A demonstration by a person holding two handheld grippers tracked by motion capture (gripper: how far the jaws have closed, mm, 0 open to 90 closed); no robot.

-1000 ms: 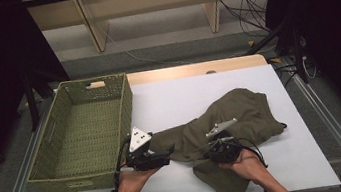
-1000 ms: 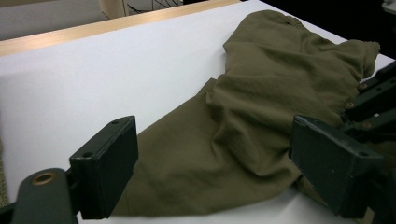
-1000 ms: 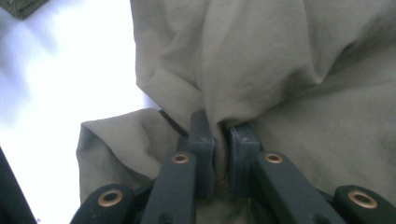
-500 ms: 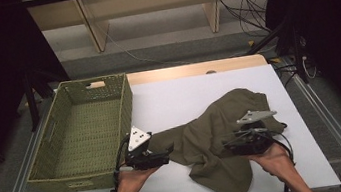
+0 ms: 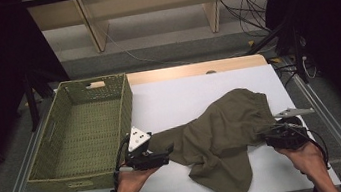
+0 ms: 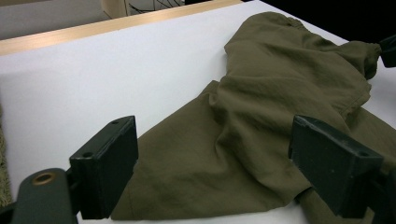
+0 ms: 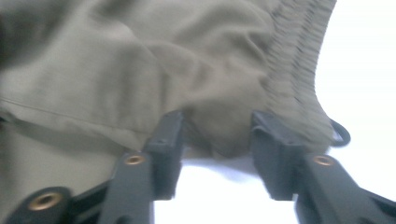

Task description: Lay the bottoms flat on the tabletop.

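the crumpled olive-green woven garment (image 5: 225,141) lies across the lower middle of the white table (image 5: 193,93) in the high view, its long axis running from lower left to the right edge, with a flap hanging toward the bottom of the frame. the left gripper (image 5: 163,156) sits at its left tip, jaws standing wide with cloth lying between them untouched; its own view shows the fabric (image 6: 261,116) spreading away toward the upper right. the right gripper (image 5: 269,138) is at the opposite end, jaws just closing around a bunched fold by the ribbed waistband (image 7: 294,70), though whether they pinch it yet i cannot tell. the green woven basket (image 5: 54,142) sits at centre left, nearer the left gripper.
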